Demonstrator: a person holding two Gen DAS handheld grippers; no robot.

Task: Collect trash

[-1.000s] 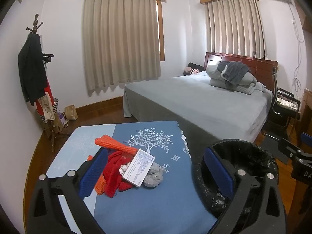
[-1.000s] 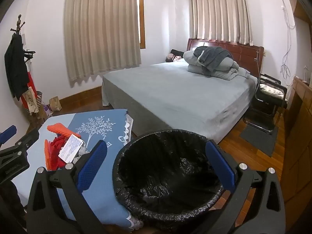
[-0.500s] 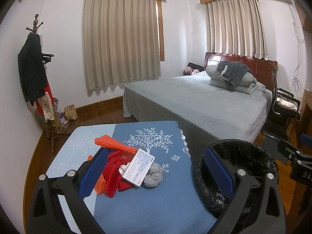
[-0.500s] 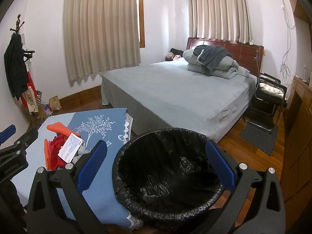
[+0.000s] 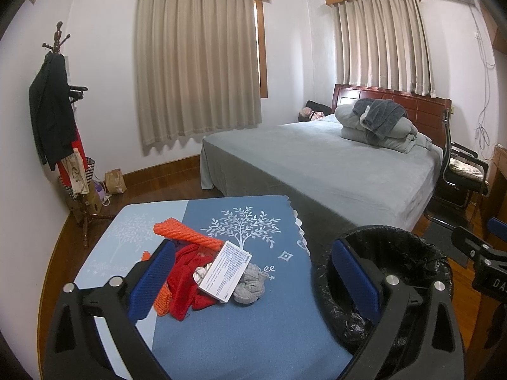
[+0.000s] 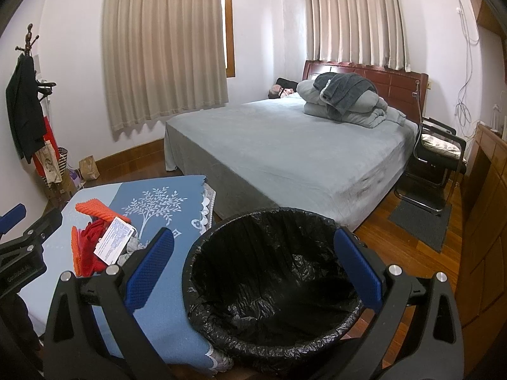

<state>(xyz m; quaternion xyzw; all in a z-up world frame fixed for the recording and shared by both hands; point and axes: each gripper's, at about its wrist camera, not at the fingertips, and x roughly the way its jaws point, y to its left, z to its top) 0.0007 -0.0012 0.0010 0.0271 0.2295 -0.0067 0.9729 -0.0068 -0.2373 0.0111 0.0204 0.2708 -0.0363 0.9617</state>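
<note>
A trash pile lies on a table with a blue cloth (image 5: 240, 326): orange foam netting (image 5: 187, 233), a red cloth (image 5: 185, 277), a white printed card (image 5: 225, 270) and a grey crumpled wad (image 5: 250, 286). The pile also shows in the right wrist view (image 6: 104, 240). A bin with a black bag (image 6: 272, 281) stands right of the table, also seen in the left wrist view (image 5: 396, 272). My left gripper (image 5: 253, 280) is open above the table, near the pile. My right gripper (image 6: 253, 272) is open and empty over the bin.
A bed with a grey cover (image 5: 329, 164) stands behind the table and bin. A coat stand with clothes (image 5: 60, 133) is at the left wall. A black chair (image 6: 437, 158) and a wooden cabinet (image 6: 484, 221) are at the right, on a wooden floor.
Both grippers have barely moved; the views shift only slightly. Nothing was taken hold of or let go.
</note>
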